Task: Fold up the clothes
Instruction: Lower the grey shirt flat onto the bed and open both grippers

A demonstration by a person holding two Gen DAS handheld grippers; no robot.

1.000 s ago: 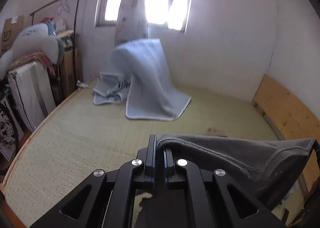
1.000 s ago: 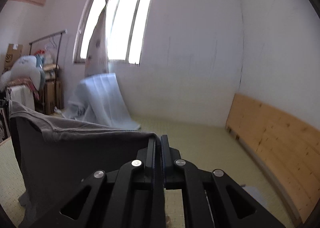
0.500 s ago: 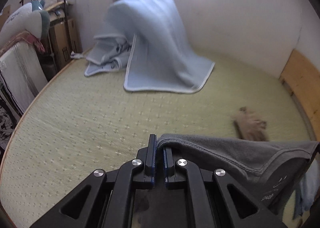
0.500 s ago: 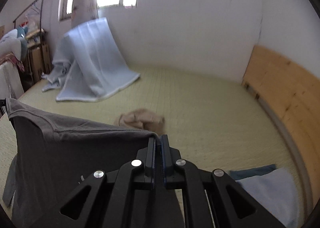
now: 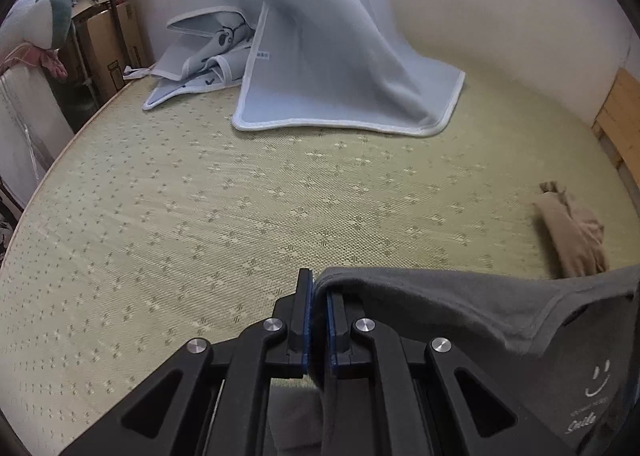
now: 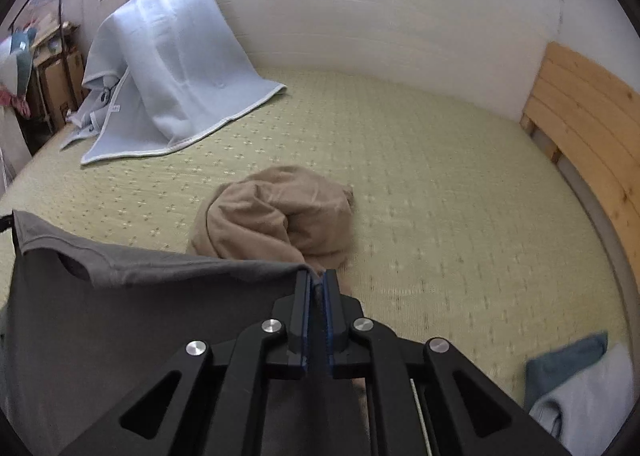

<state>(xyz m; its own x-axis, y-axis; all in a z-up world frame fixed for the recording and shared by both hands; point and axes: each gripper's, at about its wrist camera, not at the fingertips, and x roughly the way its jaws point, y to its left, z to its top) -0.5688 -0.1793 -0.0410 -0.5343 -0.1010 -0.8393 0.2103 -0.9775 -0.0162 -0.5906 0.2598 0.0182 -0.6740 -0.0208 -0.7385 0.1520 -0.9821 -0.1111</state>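
Note:
A dark grey T-shirt (image 5: 480, 308) hangs stretched between my two grippers above the green mat. My left gripper (image 5: 318, 288) is shut on one top corner of it. My right gripper (image 6: 317, 280) is shut on the other corner, and the grey T-shirt (image 6: 120, 316) hangs to its left with the neckline showing. A small smiley print shows on the cloth in the left wrist view. A crumpled tan garment (image 6: 276, 216) lies on the mat just beyond the right gripper; it also shows in the left wrist view (image 5: 572, 232).
A light blue blanket (image 5: 328, 40) is draped at the back near the wall. The green woven mat (image 5: 200, 196) covers the bed. A wooden board (image 6: 588, 112) stands at the right. Folded blue and pale clothes (image 6: 576, 380) lie at bottom right. Boxes and a rack (image 5: 104, 36) stand at left.
Both grippers have tilted down and lowered toward the mat with the grey T-shirt still held. The window has left the view and the tan garment has come into view.

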